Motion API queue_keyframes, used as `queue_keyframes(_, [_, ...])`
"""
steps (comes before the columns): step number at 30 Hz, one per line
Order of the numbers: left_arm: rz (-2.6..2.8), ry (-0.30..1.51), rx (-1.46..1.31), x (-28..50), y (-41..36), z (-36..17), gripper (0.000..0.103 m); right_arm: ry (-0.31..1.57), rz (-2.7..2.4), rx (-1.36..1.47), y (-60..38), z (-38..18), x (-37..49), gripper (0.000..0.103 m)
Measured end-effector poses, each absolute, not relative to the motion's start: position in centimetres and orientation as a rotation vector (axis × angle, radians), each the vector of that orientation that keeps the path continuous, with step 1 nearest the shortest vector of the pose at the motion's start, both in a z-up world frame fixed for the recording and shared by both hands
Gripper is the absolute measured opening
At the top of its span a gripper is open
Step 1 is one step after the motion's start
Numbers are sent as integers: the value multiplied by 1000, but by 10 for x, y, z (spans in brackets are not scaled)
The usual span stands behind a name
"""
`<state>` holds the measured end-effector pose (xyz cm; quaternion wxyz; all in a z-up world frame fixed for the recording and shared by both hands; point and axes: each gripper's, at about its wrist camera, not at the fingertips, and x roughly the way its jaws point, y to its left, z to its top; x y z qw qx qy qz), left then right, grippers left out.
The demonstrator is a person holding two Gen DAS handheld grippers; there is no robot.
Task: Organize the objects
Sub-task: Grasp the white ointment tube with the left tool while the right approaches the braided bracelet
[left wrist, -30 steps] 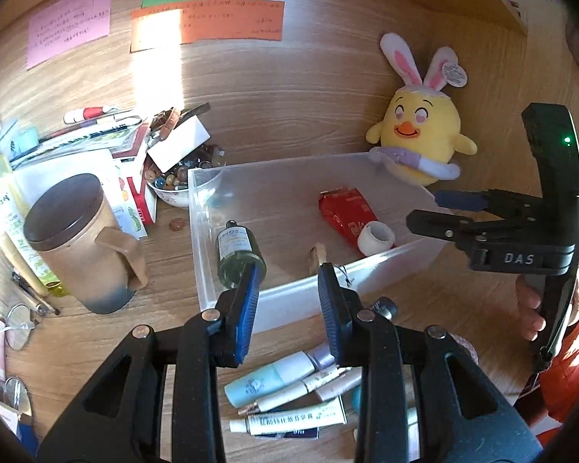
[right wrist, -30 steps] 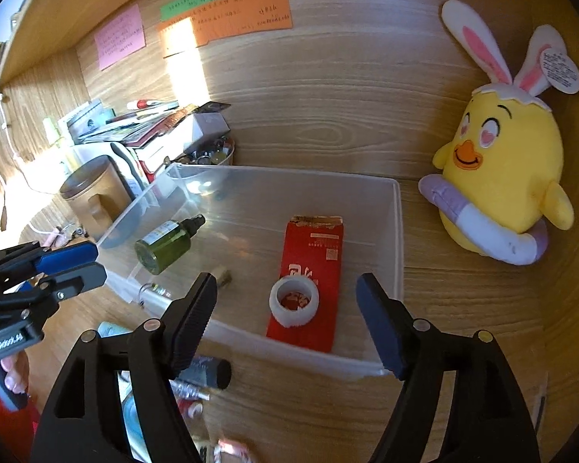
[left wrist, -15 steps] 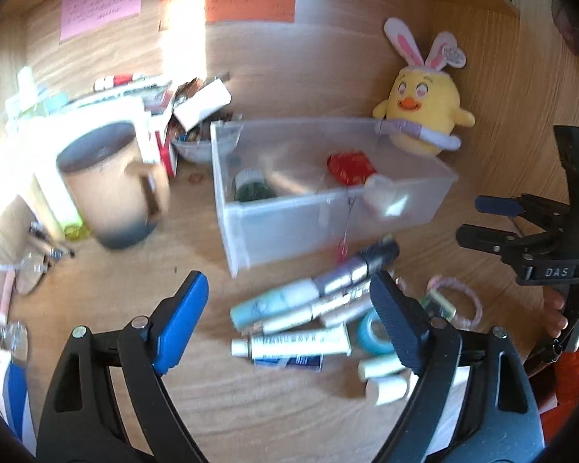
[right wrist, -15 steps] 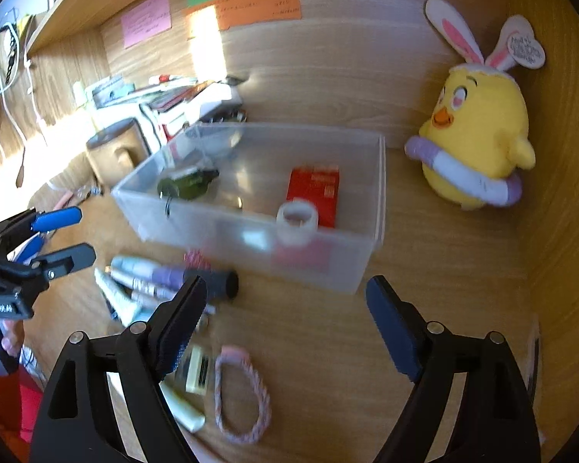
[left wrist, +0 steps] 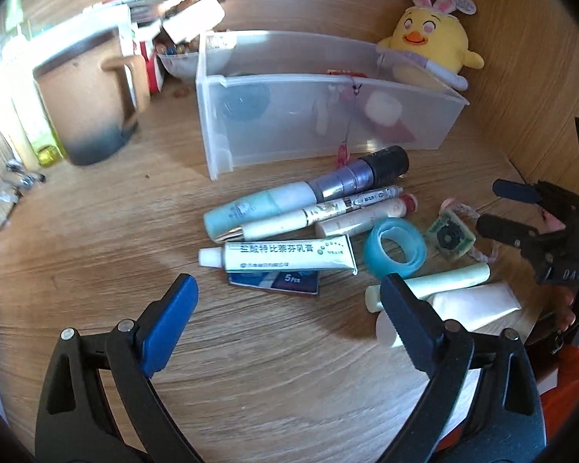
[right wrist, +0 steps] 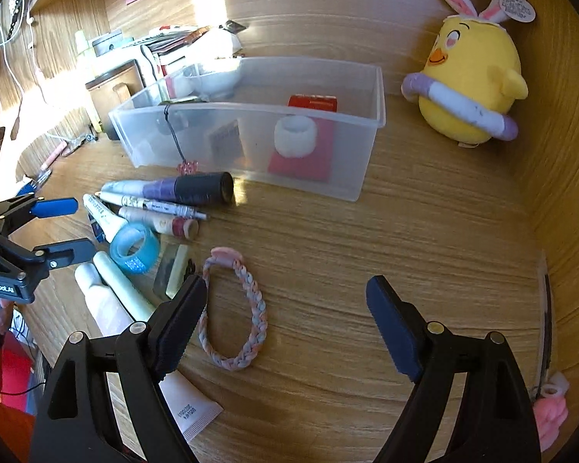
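A clear plastic bin (left wrist: 413, 123) (right wrist: 368, 162) stands on the wooden desk and holds a green bottle, a red packet (right wrist: 312, 102) and a white tape roll (right wrist: 295, 137). In front of it lie tubes and pens, an ointment tube (left wrist: 285, 254), a blue tape ring (left wrist: 395, 247) (right wrist: 135, 247) and a braided bracelet (right wrist: 235, 308). My left gripper (left wrist: 289, 305) is open and empty above the desk just in front of the ointment tube. My right gripper (right wrist: 285, 308) is open and empty, its left finger beside the bracelet.
A yellow plush chick (left wrist: 424, 42) (right wrist: 471, 73) sits behind the bin at the right. A brown mug (left wrist: 85, 112) and stacked papers and boxes stand at the left. A wooden side wall closes the right.
Both grippers have pulled back from the bin toward the loose items. The left gripper opened wide, leaving the green bottle in the bin. The right stayed open.
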<state>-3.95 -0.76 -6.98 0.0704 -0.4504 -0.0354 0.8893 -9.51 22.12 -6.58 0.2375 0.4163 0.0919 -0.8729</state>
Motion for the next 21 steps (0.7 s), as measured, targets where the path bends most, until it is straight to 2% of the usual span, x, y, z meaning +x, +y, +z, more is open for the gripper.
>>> queue_keyframes(8, [2675, -109, -1400, -55, -9, -73, 97, 308, -2371, 1151, 208, -73, -101, 78])
queue_keyframes(10, [2680, -82, -1406, -57, -8, -74, 97, 326, -2370, 1156, 203, -74, -103, 69])
queue_keyframes(15, [2692, -76, -1405, -58, -9, -75, 96, 333, -2341, 1152, 196, -74, -107, 52])
queue_keyframes(17, [2695, -57, -1394, -57, -7, -75, 87, 345, -2332, 1148, 192, -74, -107, 38])
queue_keyframes(18, [2702, -38, -1389, -57, -6, -75, 85, 349, -2324, 1151, 190, -75, -108, 34])
queue_keyframes(21, [2711, -34, -1378, -56, -5, -74, 85, 363, -2319, 1145, 186, -77, -110, 21])
